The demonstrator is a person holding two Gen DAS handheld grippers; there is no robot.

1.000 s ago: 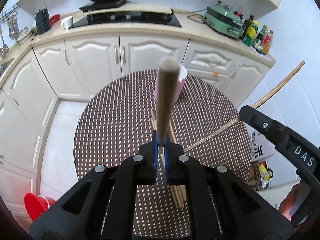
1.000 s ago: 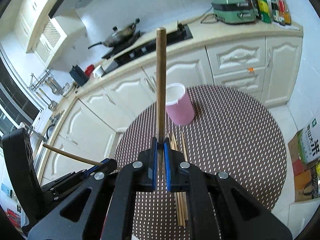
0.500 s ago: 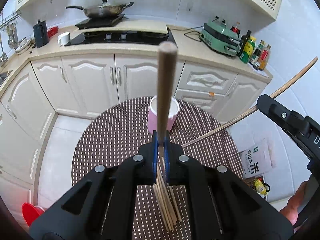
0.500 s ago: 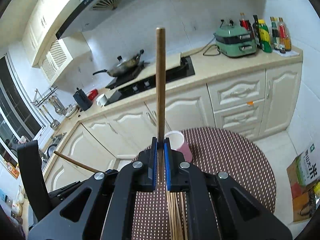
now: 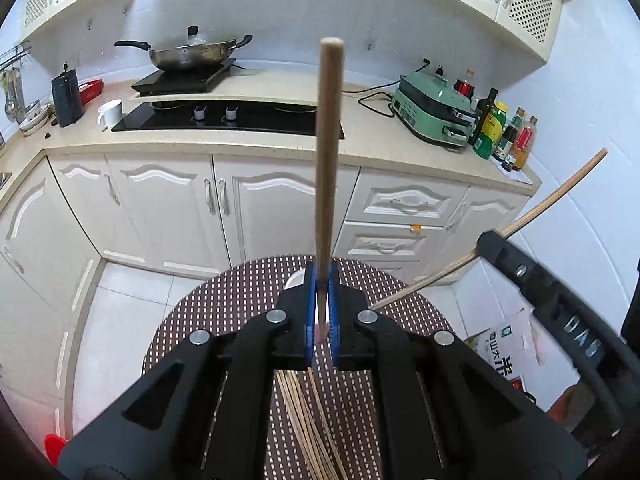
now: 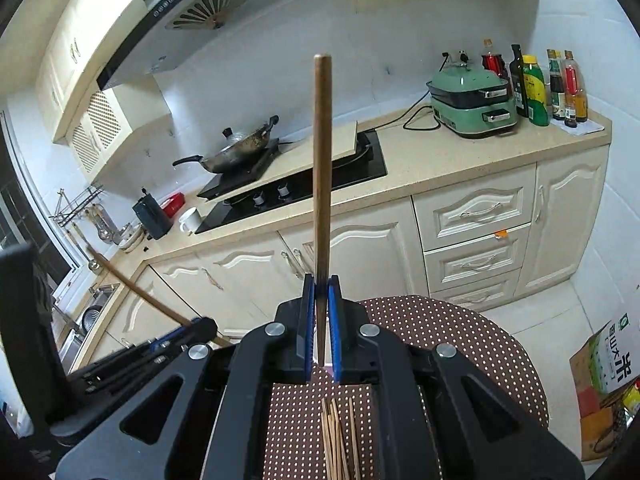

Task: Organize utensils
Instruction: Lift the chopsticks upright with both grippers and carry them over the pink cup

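One chopstick (image 5: pixel 329 168) is clamped in the left tongs (image 5: pixel 321 312), jaws closed tight on its thin end, so that it stands up the middle of the left wrist view. A second chopstick (image 6: pixel 322 184) is gripped the same way in the right tongs (image 6: pixel 321 320), rising up the centre of the right wrist view. Each stick is also seen slanting at the edge of the other view.

The remaining chopsticks (image 5: pixel 308 420) are left in a loose bundle on the dotted round counter (image 5: pixel 224 312), low in the frame behind the jaws. Only a sliver of the pink cup (image 5: pixel 294 278) is seen past the left jaws, at the far side of the counter; its mouth is hidden in both views.

It is judged that both sticks are meant for that cup. Since each is held only by its thin end, with most of its length out in front, it could be levered round in the pads or let slip by a quick swing. The two sticks might be knocked together if both are brought to the cup at once. With the cup mostly hidden, the rim could be struck and the light cup tipped, or the mouth missed altogether.
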